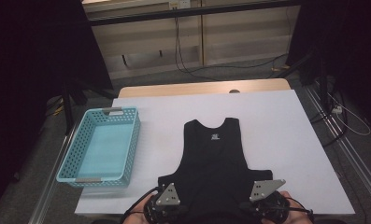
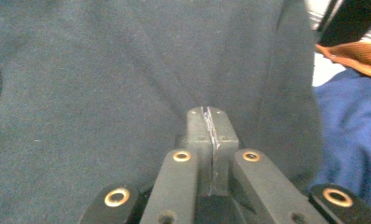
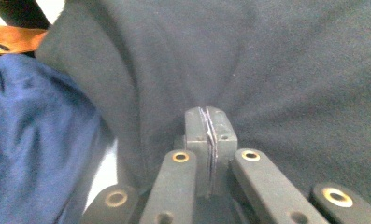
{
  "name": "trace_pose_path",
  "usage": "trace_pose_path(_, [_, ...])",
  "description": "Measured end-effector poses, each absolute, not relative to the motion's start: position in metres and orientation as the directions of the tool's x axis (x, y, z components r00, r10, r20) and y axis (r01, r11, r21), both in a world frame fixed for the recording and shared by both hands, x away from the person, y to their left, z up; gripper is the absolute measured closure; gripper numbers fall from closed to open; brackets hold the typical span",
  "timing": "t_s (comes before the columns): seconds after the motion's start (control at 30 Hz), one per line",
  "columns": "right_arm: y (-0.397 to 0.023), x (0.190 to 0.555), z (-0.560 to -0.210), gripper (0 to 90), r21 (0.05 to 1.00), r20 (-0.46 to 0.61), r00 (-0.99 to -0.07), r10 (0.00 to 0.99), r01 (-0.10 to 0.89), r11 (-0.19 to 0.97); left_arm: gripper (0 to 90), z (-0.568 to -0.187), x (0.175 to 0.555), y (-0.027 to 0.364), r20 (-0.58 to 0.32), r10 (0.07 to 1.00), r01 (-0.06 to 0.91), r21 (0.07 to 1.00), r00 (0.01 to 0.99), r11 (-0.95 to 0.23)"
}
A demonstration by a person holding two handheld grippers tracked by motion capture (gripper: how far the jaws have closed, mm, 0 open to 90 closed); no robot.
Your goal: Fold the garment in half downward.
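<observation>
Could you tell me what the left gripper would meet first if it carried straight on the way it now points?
The left gripper is already shut on the black vest at its near hem. Pushing on, it would likely just bunch that cloth across the white table; nothing else appears in its line.

high view overhead, facing forward-down; gripper views close along jaws — both seemingly share black garment (image 1: 213, 154).

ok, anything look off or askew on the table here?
Nothing stands out. The black vest lies flat and straight on the white table, both tools shut on its bottom hem. The blue basket sits upright to the left, apart from the vest.
</observation>
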State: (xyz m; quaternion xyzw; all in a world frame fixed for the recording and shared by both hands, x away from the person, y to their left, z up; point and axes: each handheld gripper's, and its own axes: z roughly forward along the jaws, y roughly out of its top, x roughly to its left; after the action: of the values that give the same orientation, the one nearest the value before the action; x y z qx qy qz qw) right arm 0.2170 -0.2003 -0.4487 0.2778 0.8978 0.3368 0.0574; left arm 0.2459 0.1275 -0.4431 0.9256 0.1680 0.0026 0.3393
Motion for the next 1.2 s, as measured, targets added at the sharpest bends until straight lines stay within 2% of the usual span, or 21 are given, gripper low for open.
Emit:
trace_pose_path(0.13, [-0.199, 0.212, -0.448, 88.1, 0.641, 0.079, -0.844, 0.531, 0.450, 0.621, 87.0, -0.443, 0.246, 0.128, -0.131, 0.326, 0.330, 0.646, 0.936, -0.689])
trace_pose_path(0.17, [-0.199, 0.212, -0.448, 85.6, 0.650, 0.078, -0.846, 0.528, 0.444, 0.617, 81.1, -0.441, 0.248, 0.128, -0.132, 0.338, 0.338, 0.652, 0.932, -0.678])
trace_pose_path(0.23, [-0.201, 0.216, -0.445, 73.0, 0.674, 0.084, -0.837, 0.540, 0.447, 0.588, 67.7, -0.438, 0.254, 0.128, -0.107, 0.357, 0.333, 0.668, 0.928, -0.665])
trace_pose_path(0.3, [-0.203, 0.222, -0.442, 65.7, 0.698, 0.075, -0.833, 0.548, 0.436, 0.568, 55.1, -0.433, 0.262, 0.128, -0.097, 0.391, 0.345, 0.691, 0.915, -0.635])
trace_pose_path(0.37, [-0.206, 0.229, -0.438, 56.1, 0.721, 0.062, -0.821, 0.567, 0.430, 0.544, 47.9, -0.429, 0.272, 0.127, -0.078, 0.417, 0.345, 0.708, 0.906, -0.617])
trace_pose_path(0.47, [-0.212, 0.246, -0.433, 46.2, 0.741, 0.048, -0.792, 0.609, 0.437, 0.509, 32.6, -0.425, 0.291, 0.124, -0.078, 0.453, 0.362, 0.725, 0.888, -0.586])
trace_pose_path(0.53, [-0.218, 0.258, -0.431, 40.5, 0.758, 0.048, -0.763, 0.645, 0.448, 0.474, 24.2, -0.423, 0.303, 0.122, -0.065, 0.488, 0.367, 0.746, 0.871, -0.555])
trace_pose_path(0.57, [-0.221, 0.264, -0.429, 40.3, 0.765, 0.056, -0.752, 0.657, 0.455, 0.456, 21.0, -0.423, 0.308, 0.121, -0.061, 0.505, 0.371, 0.754, 0.861, -0.542])
trace_pose_path(0.73, [-0.230, 0.296, -0.425, 35.1, 0.777, 0.054, -0.721, 0.691, 0.465, 0.425, 14.6, -0.422, 0.341, 0.117, -0.060, 0.564, 0.395, 0.773, 0.824, -0.495])
trace_pose_path(0.87, [-0.235, 0.320, -0.423, 28.5, 0.780, 0.086, -0.704, 0.705, 0.488, 0.392, 15.4, -0.422, 0.362, 0.110, -0.049, 0.582, 0.392, 0.785, 0.812, -0.480])
trace_pose_path(1.0, [-0.240, 0.340, -0.419, 28.6, 0.793, 0.064, -0.684, 0.727, 0.477, 0.379, 14.2, -0.423, 0.382, 0.101, -0.015, 0.596, 0.373, 0.793, 0.803, -0.482])
trace_pose_path(1.07, [-0.243, 0.351, -0.418, 29.4, 0.795, 0.044, -0.659, 0.751, 0.478, 0.373, 14.1, -0.425, 0.394, 0.098, -0.083, 0.619, 0.437, 0.782, 0.781, -0.445])
trace_pose_path(1.1, [-0.245, 0.356, -0.419, 30.1, 0.798, 0.050, -0.650, 0.758, 0.482, 0.360, 14.0, -0.425, 0.399, 0.096, -0.090, 0.621, 0.446, 0.775, 0.779, -0.448])
trace_pose_path(1.2, [-0.246, 0.368, -0.424, 33.2, 0.796, 0.058, -0.640, 0.767, 0.493, 0.351, 14.4, -0.430, 0.414, 0.091, -0.048, 0.635, 0.426, 0.780, 0.771, -0.459])
